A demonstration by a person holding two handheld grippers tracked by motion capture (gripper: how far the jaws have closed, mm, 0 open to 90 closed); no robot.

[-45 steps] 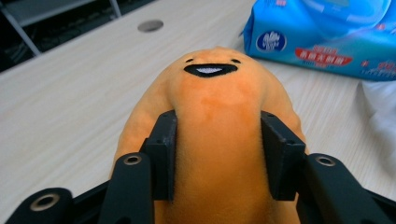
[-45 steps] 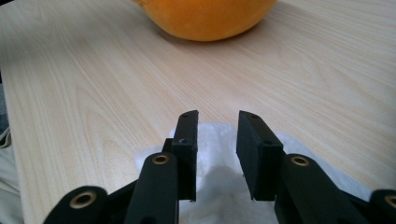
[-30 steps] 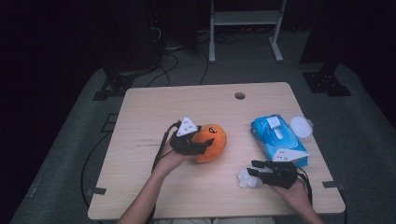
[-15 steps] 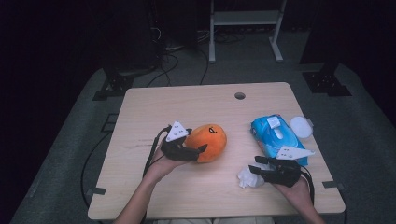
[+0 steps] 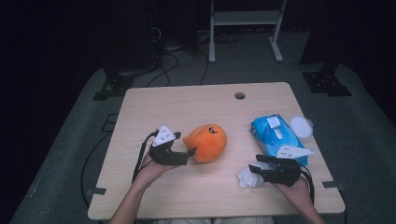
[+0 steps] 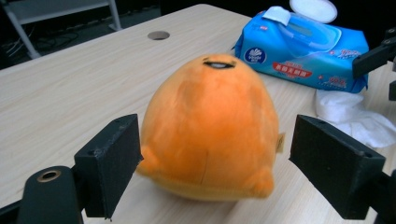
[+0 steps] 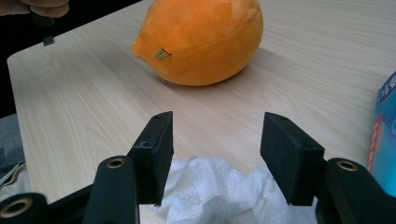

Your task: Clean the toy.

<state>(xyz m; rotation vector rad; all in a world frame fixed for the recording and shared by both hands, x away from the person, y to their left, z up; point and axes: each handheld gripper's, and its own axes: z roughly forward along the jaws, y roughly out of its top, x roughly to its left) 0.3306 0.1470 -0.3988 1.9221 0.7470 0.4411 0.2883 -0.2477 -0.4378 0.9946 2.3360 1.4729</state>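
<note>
Left gripper (image 5: 180, 154): fingers spread wide and holding nothing; they have just been opening. In the left gripper view the orange plush toy (image 6: 210, 123) sits between the pads with a clear gap on each side, resting on the table (image 5: 187, 105) on its own. In the high view the gripper lies just left of the toy, near the middle of the table.

Right gripper (image 5: 261, 171): fingers also standing apart and gripping nothing, likewise just opened. The crumpled white tissue (image 7: 210, 193) lies on the table below and between the pads, not pinched, near the front right edge. Beside it stands the blue wipes pack (image 5: 275, 136), lid flipped open.

Judgement: both items appear released; the step in hand is the withdrawal. To do it well, draw the left gripper straight back along its own axis so neither pad brushes the soft toy and rolls it. Lift the right gripper clear before moving sideways, since light tissue tends to cling to a pad and drag along
</note>
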